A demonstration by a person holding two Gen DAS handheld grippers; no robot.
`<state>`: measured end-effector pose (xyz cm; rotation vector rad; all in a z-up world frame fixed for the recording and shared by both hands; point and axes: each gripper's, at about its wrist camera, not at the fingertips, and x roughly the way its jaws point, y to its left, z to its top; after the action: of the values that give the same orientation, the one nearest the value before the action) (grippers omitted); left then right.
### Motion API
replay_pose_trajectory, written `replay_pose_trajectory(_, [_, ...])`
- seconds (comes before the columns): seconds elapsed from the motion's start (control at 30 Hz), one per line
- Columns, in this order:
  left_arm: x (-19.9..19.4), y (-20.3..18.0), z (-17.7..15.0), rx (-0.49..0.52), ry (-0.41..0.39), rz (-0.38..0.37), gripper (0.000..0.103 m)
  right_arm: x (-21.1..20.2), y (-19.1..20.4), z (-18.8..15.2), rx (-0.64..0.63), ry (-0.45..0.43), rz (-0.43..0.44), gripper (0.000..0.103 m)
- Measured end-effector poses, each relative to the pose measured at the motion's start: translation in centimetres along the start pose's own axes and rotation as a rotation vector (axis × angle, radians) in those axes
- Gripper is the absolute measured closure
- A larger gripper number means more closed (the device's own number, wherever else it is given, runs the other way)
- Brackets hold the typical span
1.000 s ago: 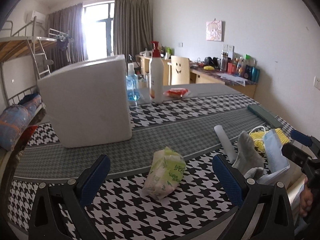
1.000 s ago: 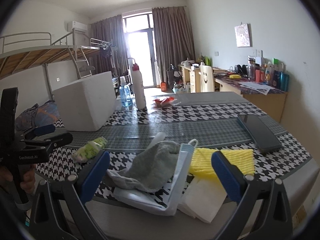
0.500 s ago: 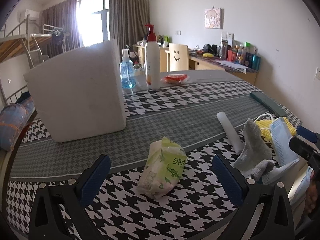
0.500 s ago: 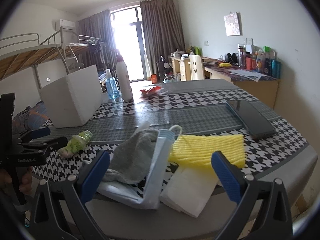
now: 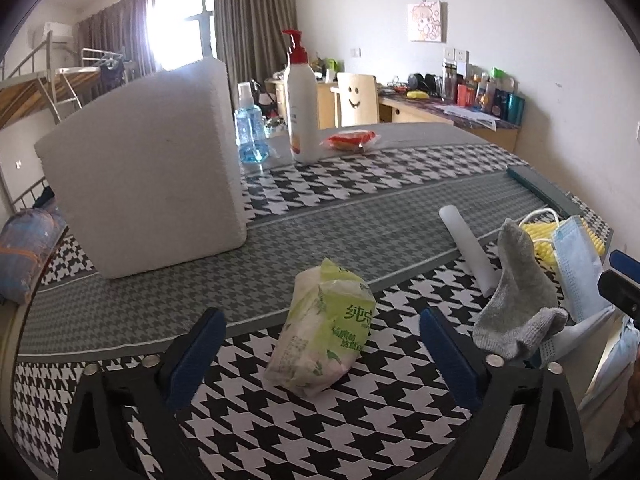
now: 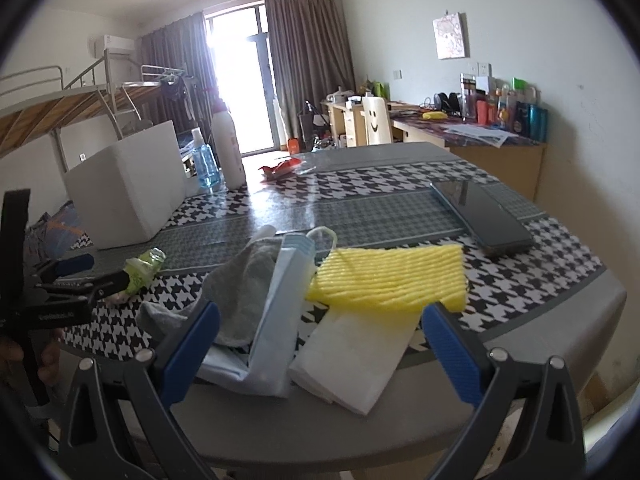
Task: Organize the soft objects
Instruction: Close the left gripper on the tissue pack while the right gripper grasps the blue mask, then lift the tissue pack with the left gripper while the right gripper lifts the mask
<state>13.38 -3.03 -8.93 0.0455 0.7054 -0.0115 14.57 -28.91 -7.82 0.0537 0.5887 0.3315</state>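
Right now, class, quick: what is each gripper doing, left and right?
Left gripper: jaws closing, not yet touching the green-and-white tissue packet between them.
Right gripper: open, empty, above the folded white paper towel.

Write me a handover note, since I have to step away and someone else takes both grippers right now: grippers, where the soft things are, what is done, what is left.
Left gripper: empty, jaws closing, the green tissue pack between them on the table, pads not touching it.
Right gripper: open, empty, over the pile at the table's near edge.
Pile: grey sock on the blue face mask, yellow foam sheet, white folded tissue.
White foam box stands further back.
Done: nothing visibly sorted.
Left: probably grasp the pack, then gather the pile.
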Motion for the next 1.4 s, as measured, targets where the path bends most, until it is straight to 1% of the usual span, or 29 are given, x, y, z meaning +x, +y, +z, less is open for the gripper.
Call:
replay_pose_trajectory(0.07, [0.3,0.1,0.0,-0.004,0.016,-0.006,0.014,0.1,0.1,0.0,0.009,0.006,0.015,0.002])
replay_pose_trajectory(0.17, [0.6,0.1,-0.1,-0.010,0.026,-0.017,0.018,0.5,0.4,-0.2,0.002,0.024,0.031,0.009])
replay_pose_trajectory(0.23, [0.6,0.0,-0.3,-0.001,0.030,-0.021,0.021,1.0,0.5,-0.2,0.014,0.045,0.041,0.019])
replay_pose_trajectory(0.27, [0.7,0.0,-0.3,0.005,0.032,-0.022,0.023,1.1,0.6,-0.3,0.018,0.055,0.048,0.021])
replay_pose_trajectory(0.33, [0.8,-0.1,-0.4,0.010,0.037,-0.020,0.028,1.3,0.7,-0.4,0.020,0.071,0.056,0.031])
replay_pose_trajectory(0.37, [0.9,-0.1,-0.4,0.011,0.039,-0.023,0.030,1.4,0.8,-0.4,0.020,0.076,0.056,0.034])
replay_pose_trajectory(0.43, [1.0,0.0,-0.5,0.009,0.045,-0.024,0.031,1.5,0.7,-0.4,0.025,0.085,0.063,0.043])
replay_pose_trajectory(0.47, [1.1,0.0,-0.6,0.008,0.048,-0.021,0.033,1.5,0.8,-0.4,0.028,0.089,0.068,0.044])
replay_pose_trajectory(0.53, [1.1,0.2,-0.7,0.005,0.053,-0.024,0.037,1.5,0.8,-0.4,0.028,0.094,0.074,0.053])
replay_pose_trajectory(0.6, [1.2,0.4,-0.7,-0.001,0.059,-0.021,0.040,1.5,0.9,-0.4,0.027,0.098,0.076,0.055])
replay_pose_trajectory(0.67, [1.3,0.5,-0.7,-0.002,0.065,-0.017,0.042,1.3,0.9,-0.4,0.030,0.097,0.079,0.061])
replay_pose_trajectory(0.9, [1.6,0.4,-0.8,0.005,0.084,-0.019,0.054,0.9,1.1,-0.4,0.023,0.101,0.074,0.087])
replay_pose_trajectory(0.93, [1.7,0.3,-0.8,0.009,0.086,-0.022,0.057,0.8,1.0,-0.4,0.022,0.100,0.075,0.089])
replay_pose_trajectory(1.03, [1.7,0.2,-0.8,0.018,0.085,-0.020,0.061,0.8,0.9,-0.3,0.029,0.097,0.070,0.092])
replay_pose_trajectory(1.17, [1.8,0.3,-0.6,0.014,0.081,-0.036,0.069,1.2,0.6,-0.2,0.046,0.097,0.078,0.092])
replay_pose_trajectory(1.27, [1.7,0.5,-0.5,0.005,0.081,-0.060,0.071,1.4,0.5,0.2,0.056,0.090,0.083,0.092])
replay_pose_trajectory(1.4, [1.1,0.4,-0.3,0.007,0.060,-0.071,0.071,1.7,0.4,1.0,0.063,0.073,0.093,0.093])
